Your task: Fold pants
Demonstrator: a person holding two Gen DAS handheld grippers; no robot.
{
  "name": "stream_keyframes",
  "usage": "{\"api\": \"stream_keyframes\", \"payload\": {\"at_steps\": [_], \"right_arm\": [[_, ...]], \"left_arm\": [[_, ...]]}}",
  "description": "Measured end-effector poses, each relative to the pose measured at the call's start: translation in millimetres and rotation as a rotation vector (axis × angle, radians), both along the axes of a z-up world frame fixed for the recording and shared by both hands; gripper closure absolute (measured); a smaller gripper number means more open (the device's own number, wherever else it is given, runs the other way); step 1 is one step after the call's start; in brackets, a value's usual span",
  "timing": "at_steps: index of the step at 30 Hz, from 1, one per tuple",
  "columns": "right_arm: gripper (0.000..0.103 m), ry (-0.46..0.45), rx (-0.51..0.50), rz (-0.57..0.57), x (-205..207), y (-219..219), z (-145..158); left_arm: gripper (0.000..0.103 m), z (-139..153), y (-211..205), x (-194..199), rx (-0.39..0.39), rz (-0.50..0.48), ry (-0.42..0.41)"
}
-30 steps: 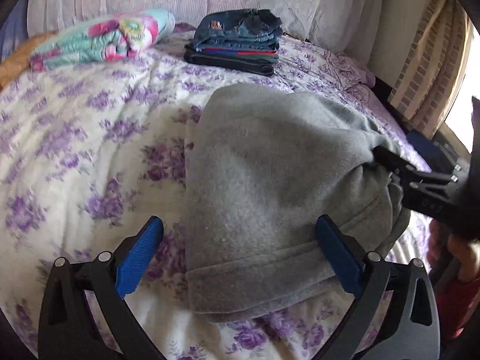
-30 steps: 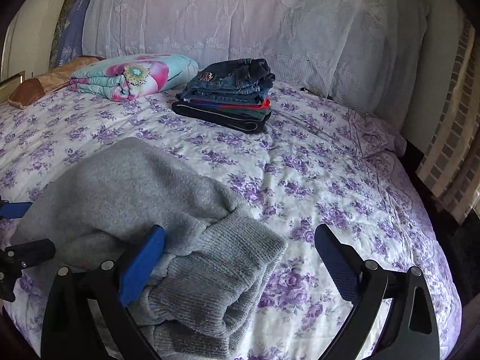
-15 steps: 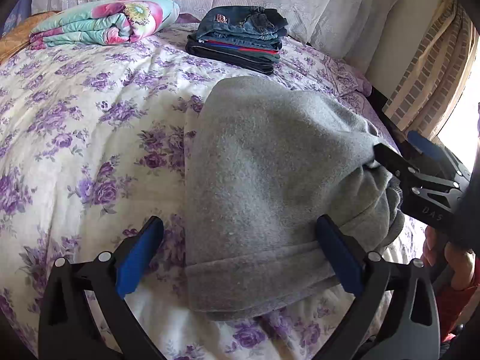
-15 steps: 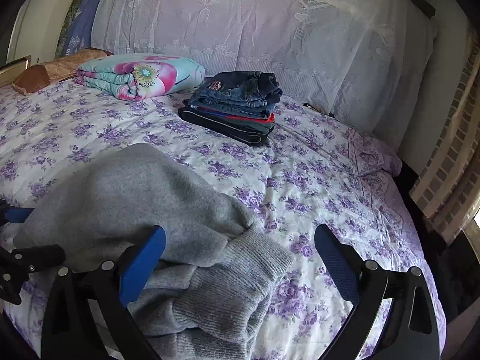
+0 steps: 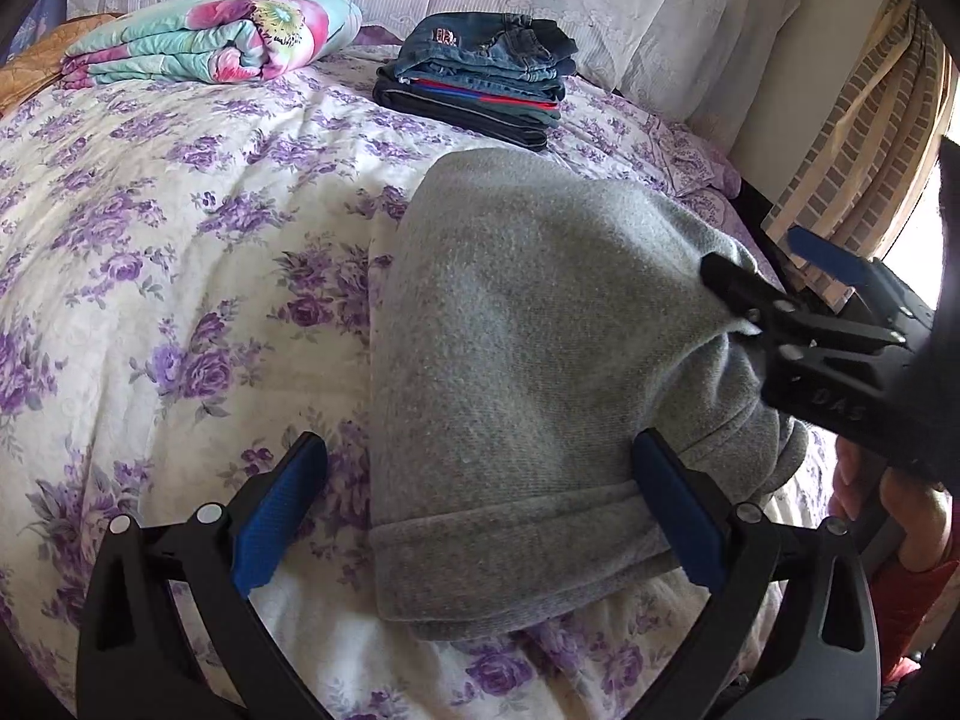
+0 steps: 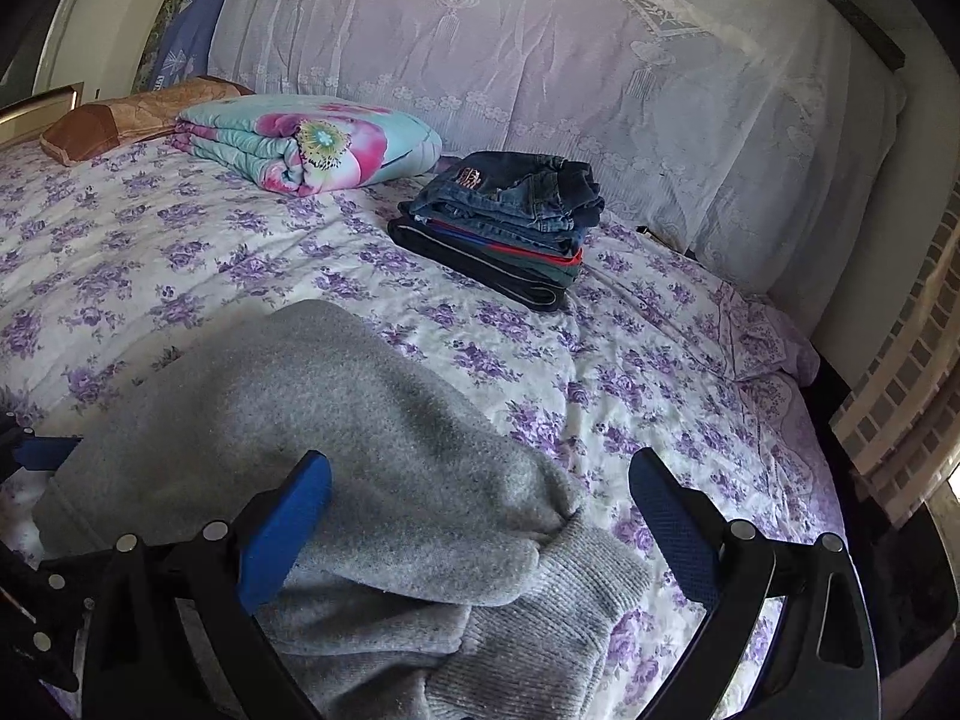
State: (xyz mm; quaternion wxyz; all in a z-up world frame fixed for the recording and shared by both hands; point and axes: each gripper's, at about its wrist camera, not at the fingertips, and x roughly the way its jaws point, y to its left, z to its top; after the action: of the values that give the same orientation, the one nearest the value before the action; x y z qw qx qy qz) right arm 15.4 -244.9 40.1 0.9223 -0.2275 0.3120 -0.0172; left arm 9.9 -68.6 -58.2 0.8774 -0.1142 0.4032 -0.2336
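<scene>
The grey fleece pants [image 5: 528, 348] lie folded in a thick bundle on the floral bedspread [image 5: 180, 228]; they also show in the right wrist view [image 6: 360, 456], ribbed cuff at the front. My left gripper [image 5: 480, 504] is open, its jaws wide around the near hem of the bundle. My right gripper [image 6: 480, 516] is open over the cuff end, with nothing clamped. The right gripper also shows in the left wrist view [image 5: 780, 300], at the bundle's right side.
A stack of folded jeans and dark pants [image 6: 510, 228] sits further up the bed. A rolled floral quilt [image 6: 312, 144] and a brown pillow [image 6: 102, 120] lie at the left. A lace-covered headboard [image 6: 600, 60] stands behind. The bed's right edge [image 6: 828, 420] drops beside a brick-pattern curtain.
Both grippers have risen and tilted a little, so the views show more of the headboard. The pants bundle has stayed in place and both grippers remain open.
</scene>
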Motion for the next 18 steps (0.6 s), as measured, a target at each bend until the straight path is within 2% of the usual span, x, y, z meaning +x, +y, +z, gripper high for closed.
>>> {"api": "stream_keyframes", "payload": {"at_steps": [12,15,18], "right_arm": [[0.003,0.048,0.043,-0.025,14.0,-4.4,-17.8],[0.003,0.018,0.058,0.005,7.7,-3.3,-8.2],[0.003,0.014,0.157,0.048,-2.3,-14.4,7.7]], "left_arm": [[0.004,-5.0,1.1,-0.1,-0.011,-0.002,-0.008],[0.004,-3.3,2.0,-1.5,-0.014,-0.003,-0.012],[0.004,-0.1,6.5,-1.3,-0.024,-0.013,-0.001]]}}
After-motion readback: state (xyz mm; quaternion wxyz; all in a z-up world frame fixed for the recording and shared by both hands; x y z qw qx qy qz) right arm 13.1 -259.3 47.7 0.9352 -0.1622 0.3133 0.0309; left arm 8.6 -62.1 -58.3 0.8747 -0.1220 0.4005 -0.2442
